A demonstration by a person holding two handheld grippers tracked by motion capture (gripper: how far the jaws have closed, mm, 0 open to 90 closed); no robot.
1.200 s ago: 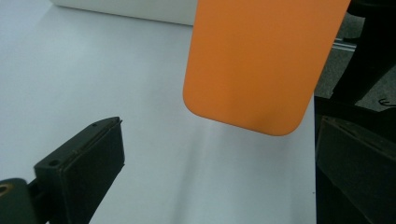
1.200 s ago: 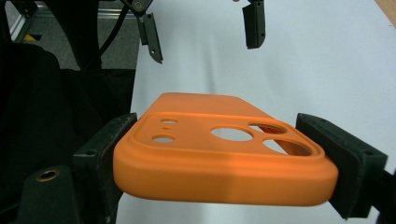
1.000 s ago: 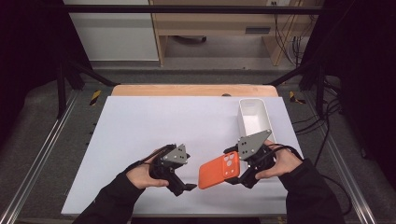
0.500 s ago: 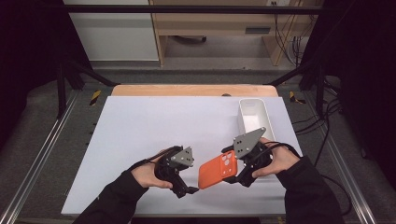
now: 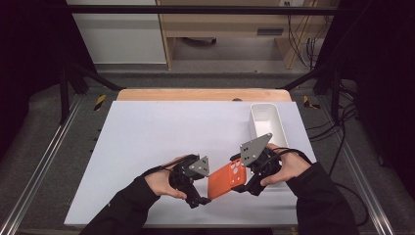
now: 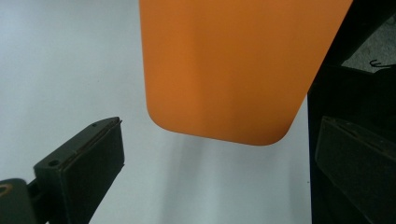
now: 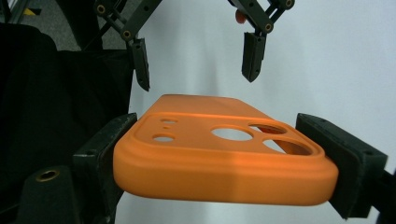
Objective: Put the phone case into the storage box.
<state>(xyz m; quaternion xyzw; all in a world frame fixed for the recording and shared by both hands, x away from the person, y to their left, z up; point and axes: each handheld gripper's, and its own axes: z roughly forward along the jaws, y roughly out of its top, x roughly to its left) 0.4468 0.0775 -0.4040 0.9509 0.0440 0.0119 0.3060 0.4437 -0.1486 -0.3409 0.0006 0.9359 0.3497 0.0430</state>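
Orange plastic phone case (image 5: pixel 226 180) is clamped between right gripper (image 5: pixel 243 183) fingers; left gripper (image 5: pixel 201 198) fingers stand apart around its free end, not touching.

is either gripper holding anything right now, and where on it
The right gripper holds the orange phone case by the two long sides at its camera-cutout end. The left gripper is open, the case's plain end between its jaws, untouched.

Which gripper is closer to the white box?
The right gripper. It sits just in front of the white box, clamping the orange phone case. The left gripper is farther away, beyond the case, jaws open.
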